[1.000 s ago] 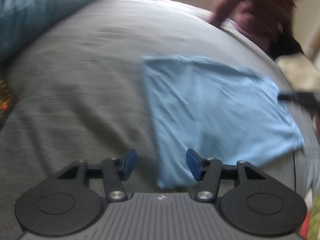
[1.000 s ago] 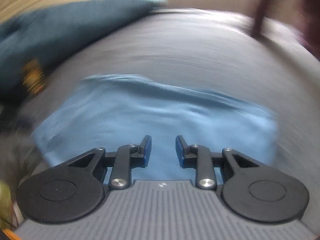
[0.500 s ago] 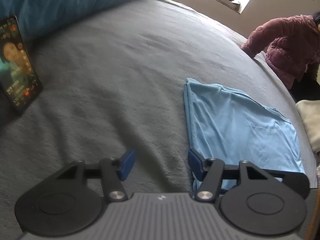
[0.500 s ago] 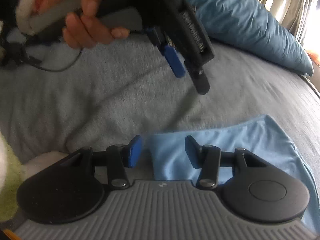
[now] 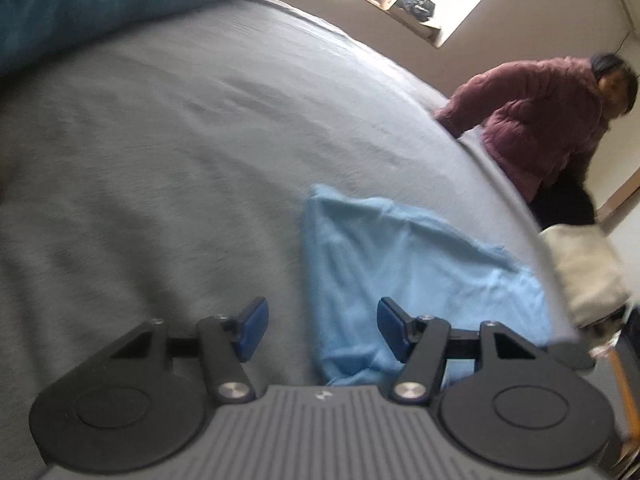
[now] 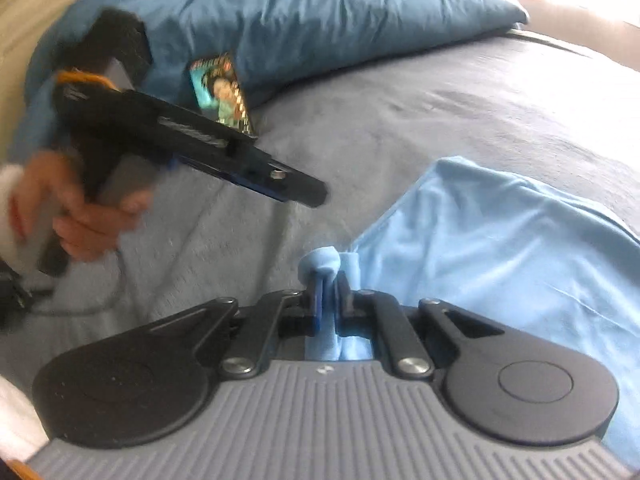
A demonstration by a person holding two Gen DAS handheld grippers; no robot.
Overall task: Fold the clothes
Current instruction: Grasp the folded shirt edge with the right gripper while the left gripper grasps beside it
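A folded light blue garment (image 5: 404,276) lies on the grey bed (image 5: 180,140); it also shows in the right wrist view (image 6: 500,248). My right gripper (image 6: 329,286) is shut on the garment's near left corner, with a bunch of cloth sticking up between the jaws. My left gripper (image 5: 320,322) is open and empty, held just above the garment's near edge. It also shows from the side in the right wrist view (image 6: 296,190), above the bed to the left of the garment.
A blue duvet (image 6: 320,12) lies along the head of the bed. A phone with a lit screen (image 6: 222,94) leans against it. A person in a maroon jacket (image 5: 540,120) bends at the far bed edge. A cream cloth pile (image 5: 584,268) sits at the right.
My right gripper has closed on the garment's corner; half a second ago it was open over it. My left gripper has shifted and stays open. The views have swung since one second ago.
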